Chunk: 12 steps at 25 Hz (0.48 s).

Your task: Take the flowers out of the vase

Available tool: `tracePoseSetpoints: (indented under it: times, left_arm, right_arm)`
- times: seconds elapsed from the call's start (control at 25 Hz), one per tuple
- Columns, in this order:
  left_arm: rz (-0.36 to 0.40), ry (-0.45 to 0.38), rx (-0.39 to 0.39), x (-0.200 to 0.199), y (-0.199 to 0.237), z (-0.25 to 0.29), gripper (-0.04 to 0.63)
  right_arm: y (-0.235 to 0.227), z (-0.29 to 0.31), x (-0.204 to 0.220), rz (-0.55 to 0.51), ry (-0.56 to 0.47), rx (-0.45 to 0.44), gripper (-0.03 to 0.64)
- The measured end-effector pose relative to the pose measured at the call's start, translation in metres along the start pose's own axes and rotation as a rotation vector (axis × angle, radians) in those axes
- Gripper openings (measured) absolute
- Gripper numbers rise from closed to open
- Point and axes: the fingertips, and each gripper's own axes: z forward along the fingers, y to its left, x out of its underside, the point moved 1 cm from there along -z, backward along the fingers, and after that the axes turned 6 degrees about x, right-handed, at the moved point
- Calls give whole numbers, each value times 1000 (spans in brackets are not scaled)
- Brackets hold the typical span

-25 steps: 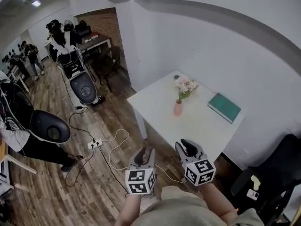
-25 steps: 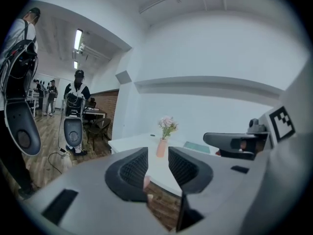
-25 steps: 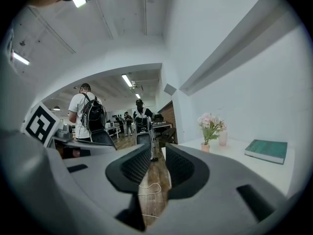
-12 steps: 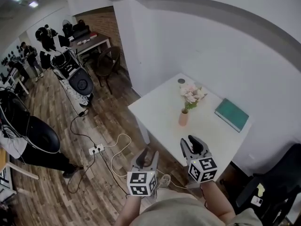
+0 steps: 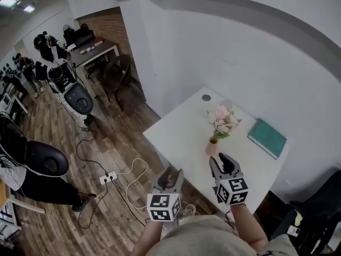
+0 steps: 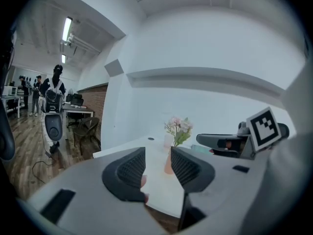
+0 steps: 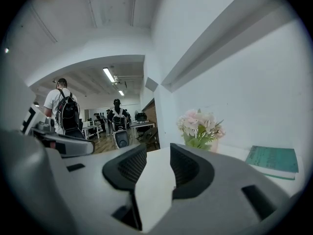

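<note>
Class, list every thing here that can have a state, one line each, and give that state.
vase: upright on the table.
flowers: in the vase, not yet taken out.
book: closed, flat on the table.
left gripper: jaws open, nothing between them.
right gripper: jaws opening, nothing between them.

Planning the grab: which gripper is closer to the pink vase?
Right. The right gripper, jaws opening and empty, is just short of the vase; the left gripper is farther off, to its left.
</note>
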Motion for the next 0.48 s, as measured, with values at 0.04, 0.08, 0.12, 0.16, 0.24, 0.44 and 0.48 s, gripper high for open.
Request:
tracePoseSetpoints:
  times: [0.04,0.08,0.12,0.16,0.24,0.44,0.48]
  left_arm:
    - [-6,3,1,-1,4,6,153]
    - [-11,5,1,-1,7,13,150]
    - [-14,7,2,-2,11,18,147]
    - [-16,9,5,-3,14,24,146]
    - [-18,13,14,-6,18,34,143]
    - [-31,17,31,-11,30,58,143]
    - [-35,18,33,-12,32,62,143]
  right_arm:
    - [-4,7,0,1,3,9,143]
    - [-8,14,1,3,6,17,143]
    - [-12,21,1,3,10,24,143]
    - [-15,28,2,1,15,31,143]
    - [-20,39,3,-3,27,43,143]
    - [-34,63,9,-4,56,72,143]
    - [-36,67,11,-5,62,78,143]
